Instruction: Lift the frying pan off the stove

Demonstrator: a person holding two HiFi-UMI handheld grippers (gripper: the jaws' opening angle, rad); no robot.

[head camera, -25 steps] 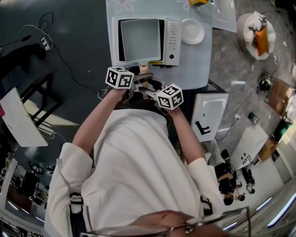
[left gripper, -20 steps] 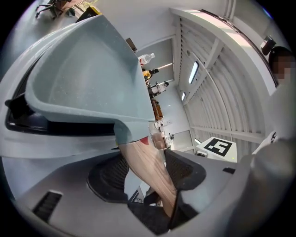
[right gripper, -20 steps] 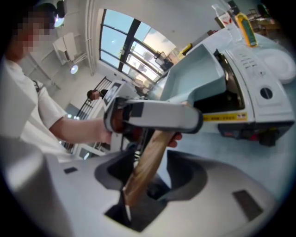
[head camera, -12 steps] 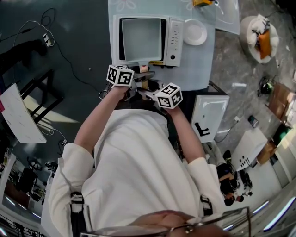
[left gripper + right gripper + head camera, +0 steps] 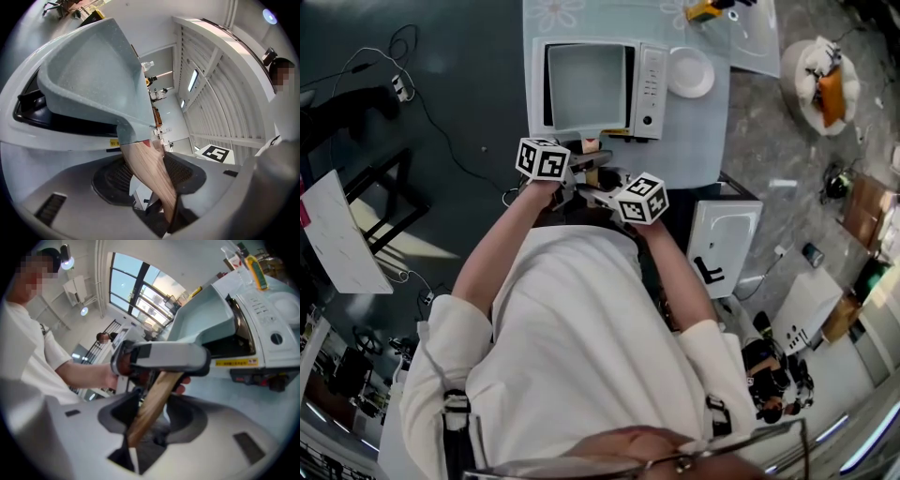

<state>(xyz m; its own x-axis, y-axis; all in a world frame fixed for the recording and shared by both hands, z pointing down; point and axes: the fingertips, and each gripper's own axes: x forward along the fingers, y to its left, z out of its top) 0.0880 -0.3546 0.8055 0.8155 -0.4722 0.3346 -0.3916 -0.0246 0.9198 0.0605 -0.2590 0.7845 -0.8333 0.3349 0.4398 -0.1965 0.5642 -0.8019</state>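
Observation:
A square grey-blue frying pan point(image 5: 586, 84) sits over the white stove point(image 5: 652, 89) on the table, its wooden handle point(image 5: 592, 174) pointing toward me. My left gripper point(image 5: 579, 167) is shut on the handle from the left, and its pads press the wood point(image 5: 147, 173) just below the pan point(image 5: 93, 79). My right gripper point(image 5: 600, 192) is shut on the same handle point(image 5: 152, 408) nearer its end, with the left gripper point(image 5: 164, 359) right in front of it. I cannot tell whether the pan's base touches the stove point(image 5: 61, 140).
A white plate point(image 5: 689, 72) lies on the pale blue table point(image 5: 694, 141) right of the stove. A yellow object point(image 5: 703, 9) is at the table's far edge. A white cabinet point(image 5: 722, 234) stands at the right, below the table. Cables lie on the dark floor at the left.
Both grippers stay at the pan's handle, one behind the other. More of the wooden handle shows between them now. The pan has not visibly moved on the stove.

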